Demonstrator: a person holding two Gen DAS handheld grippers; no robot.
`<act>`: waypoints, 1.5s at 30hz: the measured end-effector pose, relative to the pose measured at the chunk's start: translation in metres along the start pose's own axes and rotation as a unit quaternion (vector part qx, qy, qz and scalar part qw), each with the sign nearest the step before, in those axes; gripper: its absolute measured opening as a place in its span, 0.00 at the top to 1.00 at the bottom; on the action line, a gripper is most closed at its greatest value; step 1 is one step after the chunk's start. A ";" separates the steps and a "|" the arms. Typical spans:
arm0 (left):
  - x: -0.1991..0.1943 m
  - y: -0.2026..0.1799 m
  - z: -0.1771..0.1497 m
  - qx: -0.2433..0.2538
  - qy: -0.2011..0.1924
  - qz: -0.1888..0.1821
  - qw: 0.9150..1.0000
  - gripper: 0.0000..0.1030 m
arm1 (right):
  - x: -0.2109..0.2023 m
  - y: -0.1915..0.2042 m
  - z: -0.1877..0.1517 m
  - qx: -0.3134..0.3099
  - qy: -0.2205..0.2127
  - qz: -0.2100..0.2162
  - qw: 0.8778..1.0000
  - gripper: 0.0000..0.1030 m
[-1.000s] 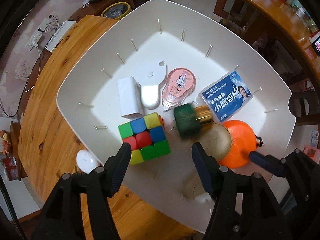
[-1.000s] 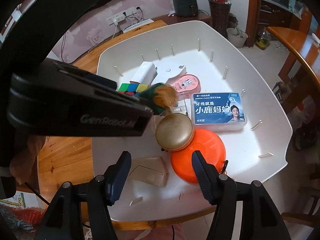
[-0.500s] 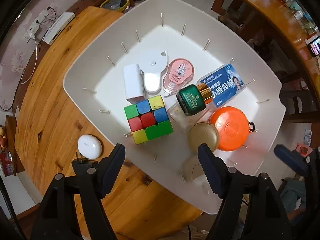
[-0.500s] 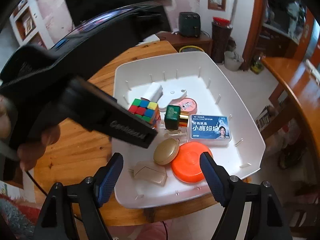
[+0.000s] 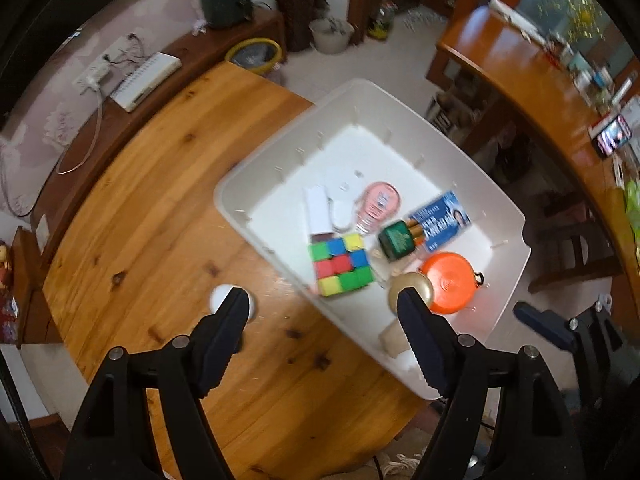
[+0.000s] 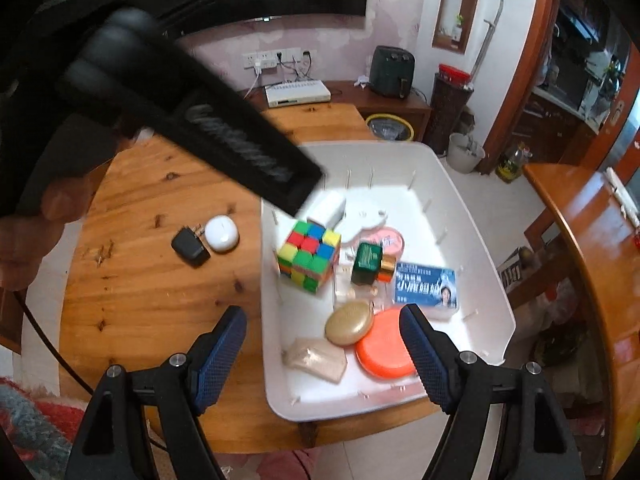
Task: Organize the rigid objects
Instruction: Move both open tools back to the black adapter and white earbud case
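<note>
Room on the desk, crowding in the bin

My way over the bare wooden desk point(image 6: 160, 300) is open on the left, with only a white puck point(image 6: 222, 233) and a black plug point(image 6: 190, 246) touching it standing there. Inside the white bin point(image 6: 472, 240) the far end is free floor; the near half is packed: cube point(image 6: 309, 255), green bottle point(image 6: 367, 263), blue box point(image 6: 426, 288), gold compact point(image 6: 349, 323) overlapping the orange disc point(image 6: 384, 356), tan case point(image 6: 316, 358). My other tool crosses above the bin's left corner.

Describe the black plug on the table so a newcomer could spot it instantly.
Start at the white bin on the round wooden table. On bare wood outside it lie two small things: the black plug touches a white oval case. Only the plug is dark, with metal prongs.
</note>
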State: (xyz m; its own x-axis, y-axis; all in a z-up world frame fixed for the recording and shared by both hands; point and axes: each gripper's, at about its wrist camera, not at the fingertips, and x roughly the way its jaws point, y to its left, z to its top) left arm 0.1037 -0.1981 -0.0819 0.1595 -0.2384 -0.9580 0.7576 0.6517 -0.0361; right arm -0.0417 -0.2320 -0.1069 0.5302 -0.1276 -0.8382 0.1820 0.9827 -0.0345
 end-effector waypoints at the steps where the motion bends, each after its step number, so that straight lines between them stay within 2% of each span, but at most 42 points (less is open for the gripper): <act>1: -0.005 0.005 -0.002 -0.006 -0.007 0.000 1.000 0.23 | -0.003 0.001 0.004 -0.002 -0.004 -0.001 1.000 0.23; 8: -0.042 0.057 -0.029 -0.068 -0.051 0.030 0.996 0.22 | -0.023 0.008 0.037 -0.021 -0.048 0.010 0.999 0.23; 13: -0.062 0.091 -0.054 -0.121 -0.067 0.061 0.989 0.22 | -0.033 0.016 0.062 -0.043 -0.081 0.021 0.996 0.23; 18: -0.067 0.115 -0.082 -0.157 -0.066 0.088 0.981 0.17 | -0.028 0.029 0.082 -0.060 -0.101 0.040 0.992 0.23; 22: -0.060 0.132 -0.104 -0.174 -0.055 0.103 0.978 0.17 | -0.012 0.046 0.089 -0.074 -0.092 0.055 0.991 0.23; 26: -0.046 0.143 -0.122 -0.180 -0.038 0.098 0.978 0.17 | 0.009 0.073 0.084 -0.091 -0.068 0.078 0.990 0.23; 32: -0.019 0.151 -0.136 -0.172 -0.012 0.096 0.980 0.17 | 0.047 0.118 0.058 -0.117 -0.034 0.101 0.987 0.23; 37: 0.002 0.165 -0.139 -0.171 0.011 0.092 0.981 0.17 | 0.081 0.141 0.036 -0.100 -0.014 0.109 0.989 0.23; 41: 0.017 0.176 -0.139 -0.161 0.028 0.089 0.983 0.17 | 0.113 0.153 0.021 -0.079 -0.008 0.103 0.992 0.23; 45: 0.031 0.185 -0.140 -0.150 0.044 0.088 0.984 0.17 | 0.143 0.174 0.009 -0.101 -0.006 0.077 0.992 0.23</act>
State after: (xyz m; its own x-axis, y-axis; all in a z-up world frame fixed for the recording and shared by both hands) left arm 0.1603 0.0154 -0.1578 0.2066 -0.0482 -0.9772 0.4998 0.8638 0.0631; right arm 0.0732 -0.0809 -0.2280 0.5483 0.0253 -0.8359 -0.0701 0.9974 -0.0158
